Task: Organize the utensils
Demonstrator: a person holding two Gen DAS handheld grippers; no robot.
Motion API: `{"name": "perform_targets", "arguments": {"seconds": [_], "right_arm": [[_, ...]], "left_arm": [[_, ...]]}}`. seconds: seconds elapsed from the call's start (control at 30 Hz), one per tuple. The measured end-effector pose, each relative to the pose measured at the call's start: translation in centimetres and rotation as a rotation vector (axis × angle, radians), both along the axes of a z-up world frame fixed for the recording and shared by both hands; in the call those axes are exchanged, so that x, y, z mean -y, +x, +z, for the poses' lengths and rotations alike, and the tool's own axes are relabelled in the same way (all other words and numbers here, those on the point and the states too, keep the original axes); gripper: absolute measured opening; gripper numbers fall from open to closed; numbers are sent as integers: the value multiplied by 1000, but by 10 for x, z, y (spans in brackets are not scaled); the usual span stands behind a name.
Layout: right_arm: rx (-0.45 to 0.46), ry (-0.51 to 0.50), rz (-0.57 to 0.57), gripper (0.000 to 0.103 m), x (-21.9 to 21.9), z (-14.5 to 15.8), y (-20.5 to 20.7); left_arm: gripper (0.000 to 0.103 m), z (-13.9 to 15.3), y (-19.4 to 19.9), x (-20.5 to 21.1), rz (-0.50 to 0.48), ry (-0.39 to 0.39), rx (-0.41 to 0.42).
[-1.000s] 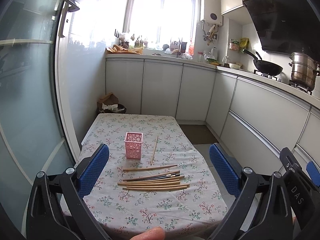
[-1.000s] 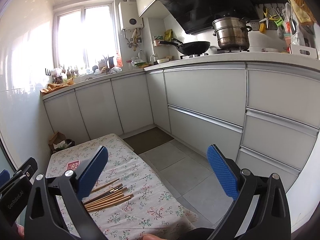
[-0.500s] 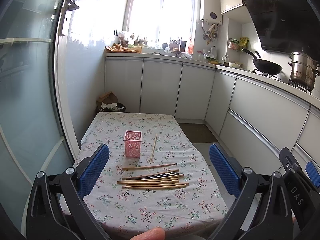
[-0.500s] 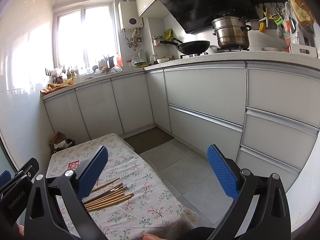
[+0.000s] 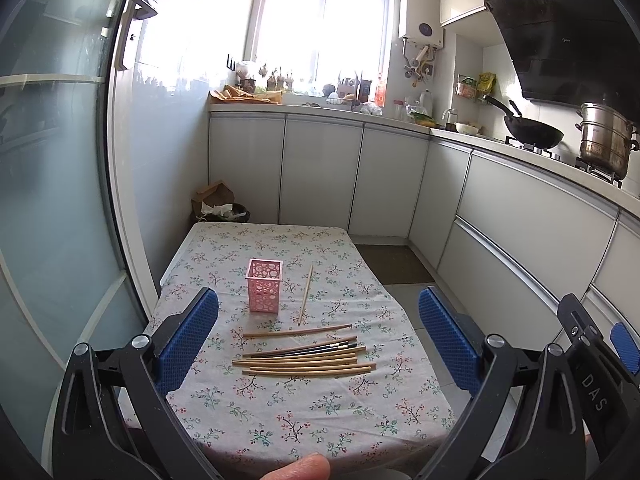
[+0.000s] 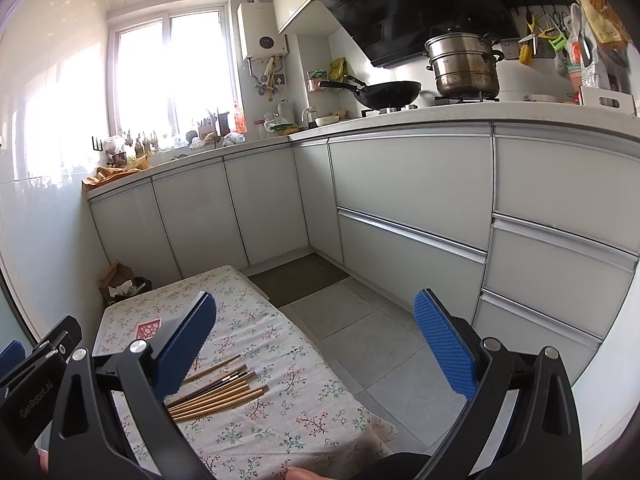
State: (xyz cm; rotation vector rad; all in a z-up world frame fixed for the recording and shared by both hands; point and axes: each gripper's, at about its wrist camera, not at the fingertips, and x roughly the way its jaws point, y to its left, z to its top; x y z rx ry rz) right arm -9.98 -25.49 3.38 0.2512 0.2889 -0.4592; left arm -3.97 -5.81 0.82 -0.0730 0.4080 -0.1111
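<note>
Both grippers hang above the near edge of the table point(image 5: 224, 432), each empty. The left gripper point(image 5: 318, 338) has its jaws wide apart, the blue pads point(image 5: 188, 336) framing the whole spread. The right gripper point(image 6: 316, 344) has its jaws wide apart as well, and sits off the right edge, looking mostly over bare floor point(image 6: 360, 344).

Nearest comes a clear strip of flowered cloth along the near edge. Then the pile of chopsticks point(image 5: 304, 360), middle of the tabletop, long axes running left to right across it, tips roughly level on the right. One stick point(image 5: 296, 332) lies apart just behind the pile, nearly parallel, slightly tilted. Past that, a single chopstick point(image 5: 305, 294) points away, near-to-far, just right of the pink holder point(image 5: 264, 286), which stands upright, mouth up. Open cloth lies beyond, up to the far edge. The left edge lies close to the glass door point(image 5: 60, 200); cabinets point(image 5: 320, 176) stand farther back.
</note>
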Motion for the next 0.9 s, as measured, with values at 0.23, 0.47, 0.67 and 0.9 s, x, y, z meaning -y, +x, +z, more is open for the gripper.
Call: {"name": "perform_targets", "arguments": {"seconds": [0.23, 0.47, 0.67, 0.9], "right_arm": [[0, -4, 3, 97, -2, 0, -1], [0, -7, 4, 97, -2, 2, -1], [-6, -8, 8, 97, -3, 3, 1], [-24, 2, 14, 97, 0, -1, 10]], "left_arm": [[96, 0, 0, 0, 1, -1, 1], [96, -1, -1, 0, 1, 1, 0], [96, 0, 3, -3, -1, 3, -11], [96, -4, 12, -1, 0, 9, -30]]}}
